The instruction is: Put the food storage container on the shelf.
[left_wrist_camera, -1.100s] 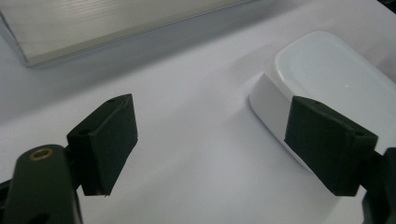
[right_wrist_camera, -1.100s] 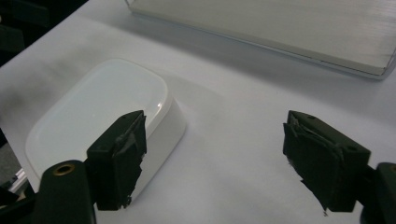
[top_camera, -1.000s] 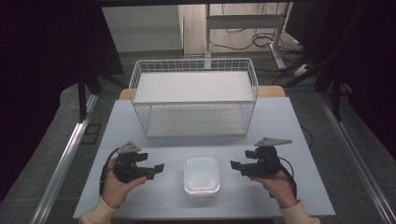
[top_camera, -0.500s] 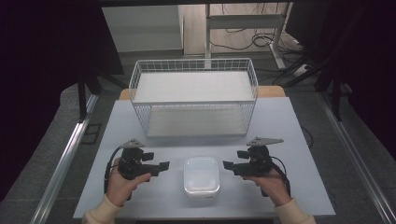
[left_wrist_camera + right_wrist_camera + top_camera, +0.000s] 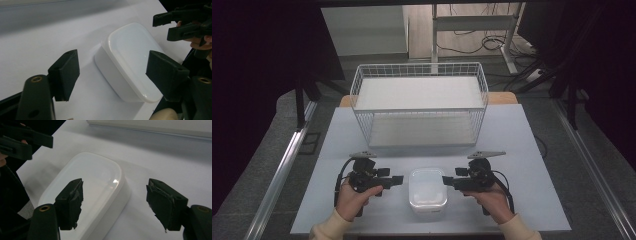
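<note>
One lidded white container (image 5: 427, 194) is seen at the near middle of the surface (image 5: 522, 145), flanked by two tongs, left (image 5: 398, 179) and right (image 5: 448, 181), both spread open. One wire basket (image 5: 419, 107) stands behind.

A white plastic container (image 5: 427, 194) with rounded corners sits flat on the pale tabletop (image 5: 522, 140) near its front edge, its matching white lid (image 5: 135, 52) seated on top and closed. Behind it, well apart, stands a white wire basket (image 5: 419, 107) with a white liner on its floor.
</note>
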The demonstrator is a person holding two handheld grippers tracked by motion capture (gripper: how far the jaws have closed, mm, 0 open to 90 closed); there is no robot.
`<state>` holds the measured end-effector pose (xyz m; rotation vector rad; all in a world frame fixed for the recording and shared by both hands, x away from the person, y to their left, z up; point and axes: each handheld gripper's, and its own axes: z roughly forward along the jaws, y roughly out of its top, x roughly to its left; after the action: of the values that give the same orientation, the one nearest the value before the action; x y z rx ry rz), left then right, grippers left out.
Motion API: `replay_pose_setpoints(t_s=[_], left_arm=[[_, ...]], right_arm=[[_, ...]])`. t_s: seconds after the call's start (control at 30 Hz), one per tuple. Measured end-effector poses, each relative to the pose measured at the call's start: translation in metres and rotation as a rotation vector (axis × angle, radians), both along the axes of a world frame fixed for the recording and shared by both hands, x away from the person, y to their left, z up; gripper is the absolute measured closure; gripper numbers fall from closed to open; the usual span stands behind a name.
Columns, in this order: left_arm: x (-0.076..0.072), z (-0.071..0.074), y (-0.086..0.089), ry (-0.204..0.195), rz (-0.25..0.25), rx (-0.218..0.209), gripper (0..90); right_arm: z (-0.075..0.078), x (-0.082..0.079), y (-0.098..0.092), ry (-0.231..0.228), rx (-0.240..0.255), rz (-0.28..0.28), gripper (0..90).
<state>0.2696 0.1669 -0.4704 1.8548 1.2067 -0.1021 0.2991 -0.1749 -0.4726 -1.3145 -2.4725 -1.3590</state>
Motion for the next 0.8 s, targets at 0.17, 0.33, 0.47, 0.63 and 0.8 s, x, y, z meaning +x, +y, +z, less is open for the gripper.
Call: replay_pose_setpoints(t_s=[0.17, 0.33, 0.47, 0.63, 0.8], left_arm=[[-0.001, -0.001, -0.005, -0.001, 0.01, -0.019, 29.6], [0.0, -0.005, -0.007, 0.025, 0.0, -0.043, 30.3], [0.003, -0.013, -0.013, 0.066, -0.007, -0.046, 31.0], [0.004, -0.017, -0.017, 0.079, -0.014, -0.031, 32.9], [0.007, -0.028, -0.019, 0.144, -0.021, -0.081, 36.6]], right_arm=[[-0.005, 0.0, 0.003, 0.027, 0.014, 0.004, 30.4], [-0.006, -0.002, 0.004, 0.033, 0.015, 0.005, 32.1], [-0.008, -0.003, 0.006, 0.052, 0.017, 0.003, 34.0], [-0.013, -0.003, 0.007, 0.077, 0.017, 0.007, 35.7], [-0.016, -0.003, 0.009, 0.101, 0.026, 0.01, 36.2]])
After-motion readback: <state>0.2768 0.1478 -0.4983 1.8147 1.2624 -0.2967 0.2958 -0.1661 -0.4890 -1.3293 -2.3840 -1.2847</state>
